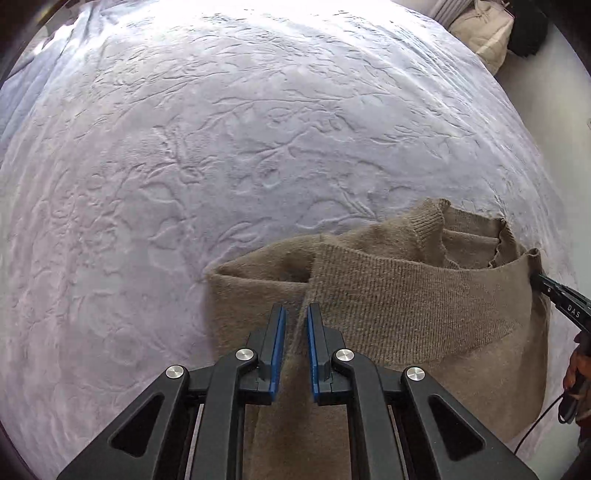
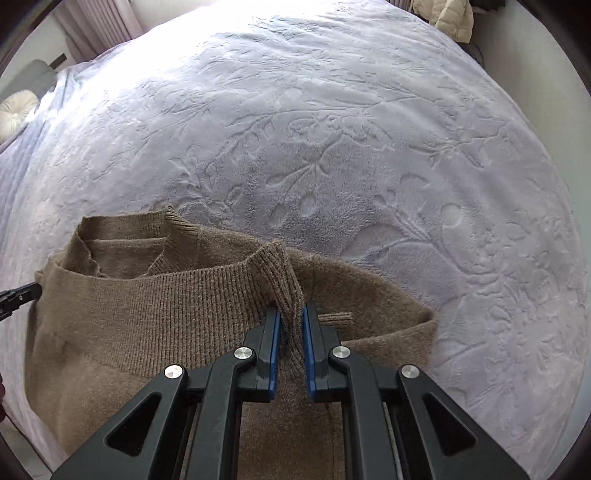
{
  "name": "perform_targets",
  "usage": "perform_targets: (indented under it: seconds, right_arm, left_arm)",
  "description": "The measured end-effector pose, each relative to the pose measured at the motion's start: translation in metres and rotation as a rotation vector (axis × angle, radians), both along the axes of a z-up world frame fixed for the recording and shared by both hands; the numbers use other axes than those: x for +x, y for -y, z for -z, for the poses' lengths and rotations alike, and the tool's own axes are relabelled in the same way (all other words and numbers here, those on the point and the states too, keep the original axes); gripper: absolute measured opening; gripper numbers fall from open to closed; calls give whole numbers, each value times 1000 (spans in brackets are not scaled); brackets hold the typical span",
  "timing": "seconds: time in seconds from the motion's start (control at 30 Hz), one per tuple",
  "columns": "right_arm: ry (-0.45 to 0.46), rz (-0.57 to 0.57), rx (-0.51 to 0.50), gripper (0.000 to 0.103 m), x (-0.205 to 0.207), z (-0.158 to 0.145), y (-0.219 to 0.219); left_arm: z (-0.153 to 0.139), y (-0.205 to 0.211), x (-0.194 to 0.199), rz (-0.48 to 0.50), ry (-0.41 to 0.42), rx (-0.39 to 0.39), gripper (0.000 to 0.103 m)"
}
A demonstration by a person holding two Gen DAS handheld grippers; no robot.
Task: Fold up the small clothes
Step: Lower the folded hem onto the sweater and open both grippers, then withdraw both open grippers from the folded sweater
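Note:
A brown knit sweater (image 1: 406, 295) lies partly folded on the pale lilac bedspread (image 1: 221, 147), its ribbed hem turned up toward the neck. My left gripper (image 1: 296, 314) is shut on a pinched fold of the hem at the sweater's left side. One of the right gripper's fingers (image 1: 561, 299) shows at the far right of that hem. In the right wrist view the sweater (image 2: 166, 302) fills the lower left, and my right gripper (image 2: 291, 314) is shut on a twisted ribbed corner of the hem. One of the left gripper's fingers (image 2: 18, 293) shows at the left edge.
The embossed bedspread (image 2: 369, 147) stretches far beyond the sweater. A beige padded jacket (image 1: 484, 29) lies off the bed's far right corner. A round white cushion (image 2: 14, 114) rests on a grey seat at the left, with curtains (image 2: 99, 26) behind. A thin cable (image 1: 535, 424) hangs at the right.

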State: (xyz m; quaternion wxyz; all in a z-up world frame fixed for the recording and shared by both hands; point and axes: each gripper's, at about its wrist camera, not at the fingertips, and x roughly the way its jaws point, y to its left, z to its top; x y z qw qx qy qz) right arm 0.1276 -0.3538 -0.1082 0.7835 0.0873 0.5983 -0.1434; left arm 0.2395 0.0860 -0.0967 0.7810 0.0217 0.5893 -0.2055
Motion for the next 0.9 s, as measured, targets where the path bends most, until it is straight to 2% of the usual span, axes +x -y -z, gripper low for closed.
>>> perform_targets:
  seconds: [0.03, 0.07, 0.1, 0.17, 0.27, 0.33, 0.47, 0.53, 0.57, 0.6, 0.63, 0.67, 0.73, 0.77, 0.8, 0.83, 0.87, 0.9]
  right_arm:
    - [12, -7, 12, 13, -1, -3, 0]
    - [23, -21, 42, 17, -2, -6, 1]
    - [17, -23, 55, 23, -3, -6, 2]
    - [-7, -17, 58, 35, -6, -9, 7]
    - [35, 16, 87, 50, -22, -25, 15]
    - [60, 62, 126, 51, -40, -33, 21]
    - [24, 126, 187, 51, -72, -29, 31]
    - [-12, 115, 199, 52, -78, -21, 27]
    - [-36, 99, 203, 48, -78, -16, 24]
    - [-71, 81, 194, 21, -77, -9, 19]
    - [-108, 58, 148, 10, -74, -4, 14]
    - [-134, 34, 83, 9, -72, 0, 9]
    - [-139, 33, 16, 9, -71, 2, 8]
    - [-130, 62, 5, 10, -72, 0, 11]
    - [-113, 103, 0, 19, -76, -6, 15]
    - [-93, 130, 3, 22, -81, -12, 18]
    - [-70, 156, 20, 32, -88, -20, 21]
    - [-48, 164, 78, 45, -96, -26, 24]
  left_arm:
    - [-3, -4, -1, 10, -2, -5, 12]
    - [-5, -7, -2, 30, -8, -6, 16]
    - [-6, -13, -1, 45, -15, -4, 37]
    - [-12, -17, -4, 51, 3, -4, 67]
    - [-27, -24, -11, 79, 21, -54, 68]
    - [-25, -21, -10, 108, 5, -42, 68]
    - [6, 5, -15, 155, -87, 11, 68]
    - [15, 12, -17, 151, -71, 64, 67]
    - [18, 17, -20, 143, -49, 95, 67]
    - [19, 21, -21, 136, -21, 127, 67]
    - [20, 26, -23, 131, 18, 170, 67]
    - [19, 31, -24, 127, 67, 226, 68]
    - [14, 37, -25, 104, 128, 298, 68]
    - [10, 38, -24, 86, 147, 313, 67]
    - [3, 34, -25, 71, 158, 316, 67]
    - [-4, 28, -27, 69, 156, 292, 67]
    - [-12, 20, -30, 80, 139, 244, 67]
    - [-18, 11, -35, 90, 124, 209, 68]
